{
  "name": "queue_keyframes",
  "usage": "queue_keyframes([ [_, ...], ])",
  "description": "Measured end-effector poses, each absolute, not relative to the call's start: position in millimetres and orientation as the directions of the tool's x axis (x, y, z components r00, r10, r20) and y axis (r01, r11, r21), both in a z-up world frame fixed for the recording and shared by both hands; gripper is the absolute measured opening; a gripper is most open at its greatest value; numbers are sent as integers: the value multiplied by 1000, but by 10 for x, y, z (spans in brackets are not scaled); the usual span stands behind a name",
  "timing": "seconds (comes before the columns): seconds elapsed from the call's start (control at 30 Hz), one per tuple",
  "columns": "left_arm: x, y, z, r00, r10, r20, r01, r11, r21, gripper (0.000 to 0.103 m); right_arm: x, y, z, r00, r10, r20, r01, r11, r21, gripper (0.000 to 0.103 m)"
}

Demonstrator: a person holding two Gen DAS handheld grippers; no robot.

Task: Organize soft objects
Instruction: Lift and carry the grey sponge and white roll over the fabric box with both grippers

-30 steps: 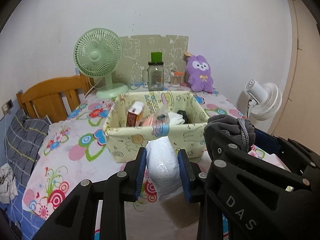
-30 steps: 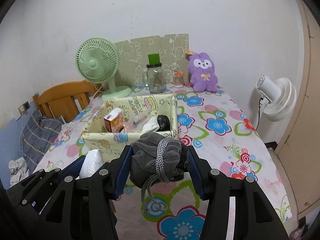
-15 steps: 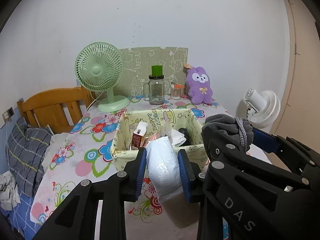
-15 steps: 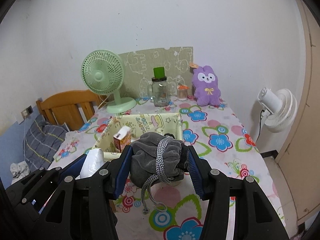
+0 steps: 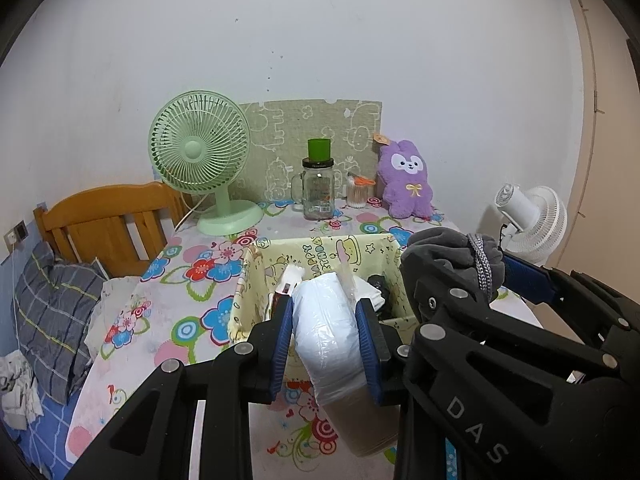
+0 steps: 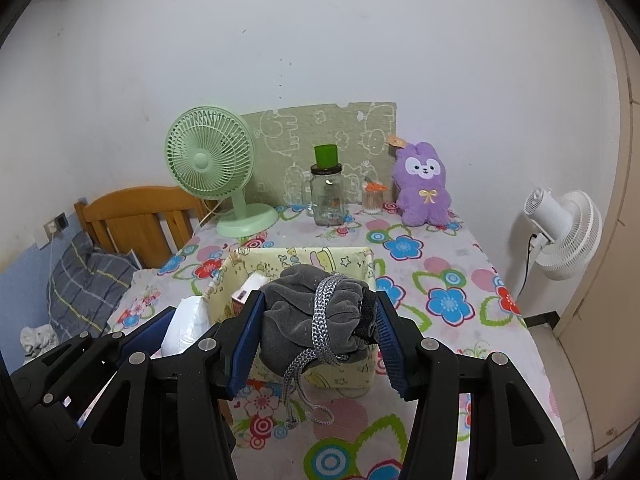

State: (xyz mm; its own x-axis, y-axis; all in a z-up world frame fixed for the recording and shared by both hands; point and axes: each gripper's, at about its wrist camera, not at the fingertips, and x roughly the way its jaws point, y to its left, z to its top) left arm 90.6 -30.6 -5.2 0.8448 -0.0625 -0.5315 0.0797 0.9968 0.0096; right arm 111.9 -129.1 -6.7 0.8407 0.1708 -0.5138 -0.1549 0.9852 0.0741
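My left gripper (image 5: 326, 312) is shut on a white plastic-wrapped soft pack (image 5: 332, 336), held above the table before the yellow fabric basket (image 5: 320, 248). My right gripper (image 6: 318, 320) is shut on a grey drawstring pouch (image 6: 316, 316) with a braided cord hanging down, also held above the table in front of the basket (image 6: 304, 258). The pouch (image 5: 448, 252) and right gripper show at the right of the left wrist view; the white pack (image 6: 188, 324) shows at the left of the right wrist view. The basket holds a small carton (image 5: 290, 280), white cloth and a dark item.
At the table's back stand a green fan (image 5: 200, 160), a glass jar with green lid (image 5: 318, 188), a small cup (image 5: 356, 194) and a purple plush bunny (image 5: 408, 184). A wooden chair (image 5: 108, 228) and a pillow are left. A white fan (image 6: 564, 228) stands right.
Both grippers have risen and pulled back with their loads; the basket now looks farther away and lower in both views. Both grips are unchanged.
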Motion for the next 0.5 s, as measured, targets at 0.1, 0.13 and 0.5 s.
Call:
queue_keyframes([
  [0.1, 973, -296, -58, 843, -61, -535, 79, 997, 10, 32, 1190, -1279, -78, 838, 173, -517, -157, 985, 74, 57],
  [0.13, 991, -297, -60, 843, -59, -535, 78, 997, 12, 32, 1216, -1276, -81, 838, 174, -518, -158, 985, 75, 57],
  [0.5, 1252, -251, -80, 842, -46, -538, 67, 998, 19, 32, 1497, -1216, -121, 834, 185, -521, -163, 983, 88, 57],
])
